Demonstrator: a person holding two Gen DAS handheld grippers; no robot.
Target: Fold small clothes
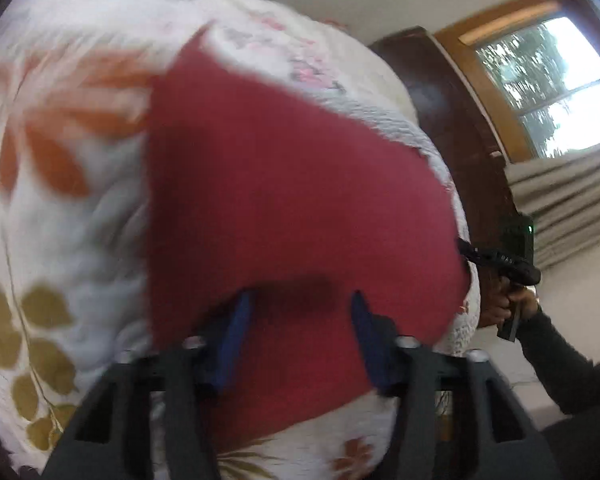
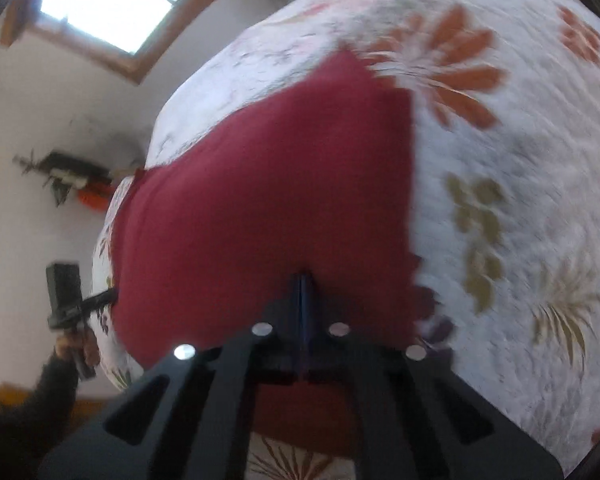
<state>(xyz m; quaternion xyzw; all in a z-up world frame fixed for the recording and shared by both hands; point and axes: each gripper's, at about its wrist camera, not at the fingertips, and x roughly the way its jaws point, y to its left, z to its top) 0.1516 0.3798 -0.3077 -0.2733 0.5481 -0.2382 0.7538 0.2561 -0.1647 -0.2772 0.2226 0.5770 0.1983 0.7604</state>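
Red cloth (image 2: 268,200) pinched in right tongs (image 2: 305,280)

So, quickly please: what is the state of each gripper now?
Left gripper: open, fingers apart over the red cloth.
Right gripper: shut on the red cloth's edge.

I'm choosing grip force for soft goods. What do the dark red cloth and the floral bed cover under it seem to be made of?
Dark red cloth: probably a matte knit or cotton-like fabric; it drapes limp and shows no sheen. White floral bed cover: seemingly quilted fabric, with puckered stitched ripples and printed flowers. Blur hides the weave of both.
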